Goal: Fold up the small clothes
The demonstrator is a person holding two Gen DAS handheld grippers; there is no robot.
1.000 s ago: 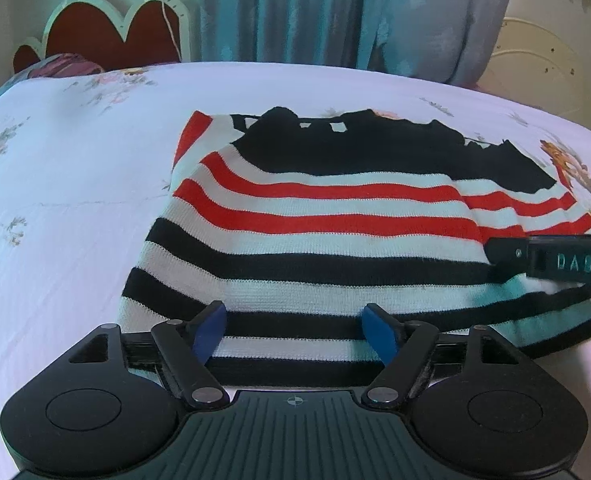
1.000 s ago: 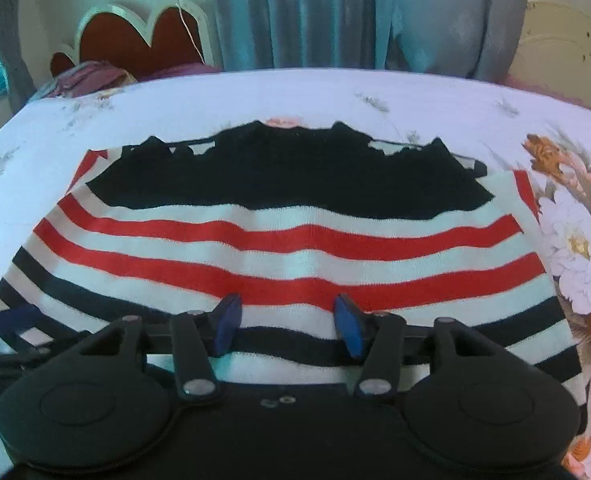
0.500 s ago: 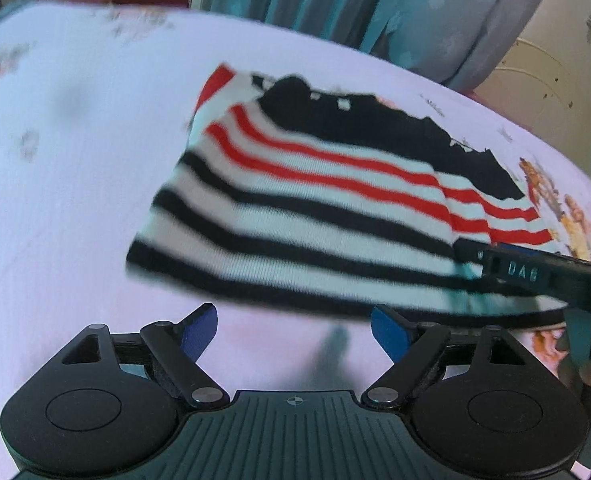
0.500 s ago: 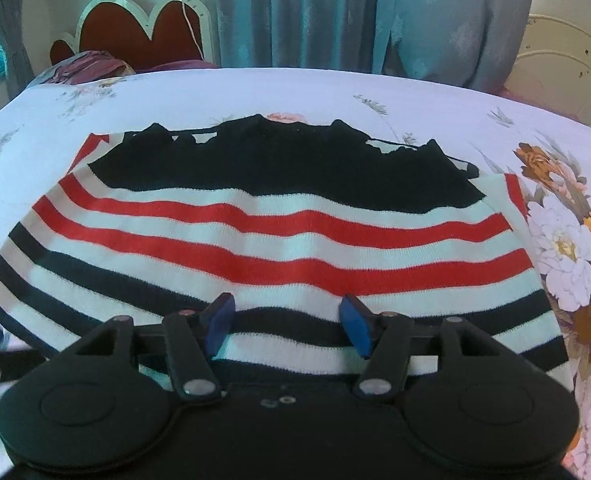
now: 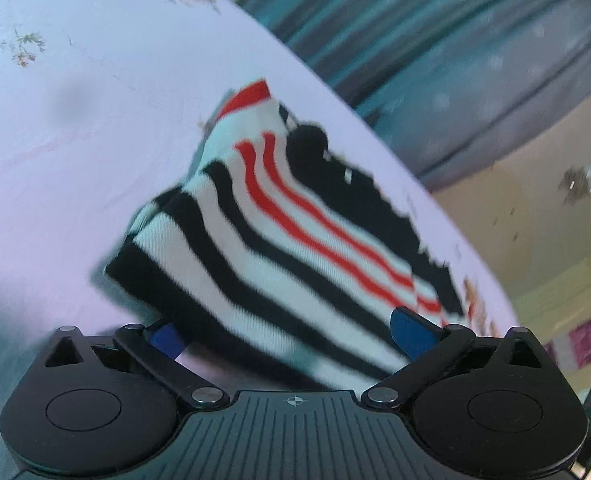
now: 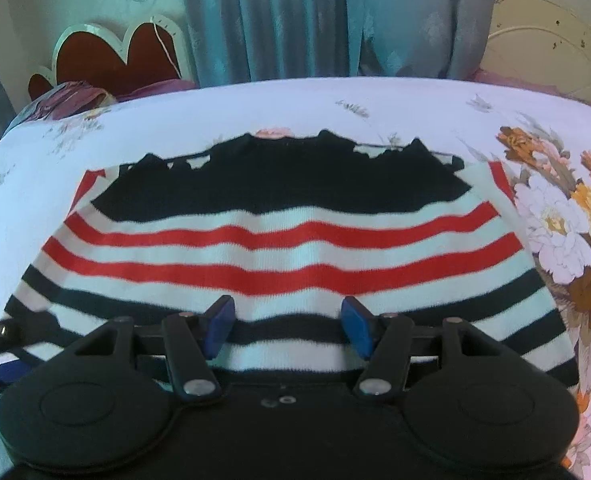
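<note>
1. knitted wool in black, white and red stripes: the small striped sweater [image 6: 279, 240] lies spread flat on the white floral bedsheet [image 6: 395, 100], its solid black part on the side farthest from both cameras.
2. left gripper [image 5: 291, 330], at the sweater's near hem towards its left corner, has jaws that are opening, almost at full spread; the hem sits between the blue pads, which do not press on it.
3. one blue pad [image 5: 167, 338] of the left gripper is half hidden under the sweater's hem; the other stands clear above the knit.
4. the left wrist view is tilted and smeared, so the sweater's stripes and far edge are hard to make out.
5. right gripper [image 6: 283, 326] hovers over the sweater's near hem, jaws half apart; whether its pads touch the knit cannot be told.
6. the sweater's nearest edge is cut off behind the right gripper's black body.
7. beyond the sweater hang blue-grey curtains [image 6: 335, 16]; a red scalloped headboard [image 6: 111, 56] stands far left of it.
</note>
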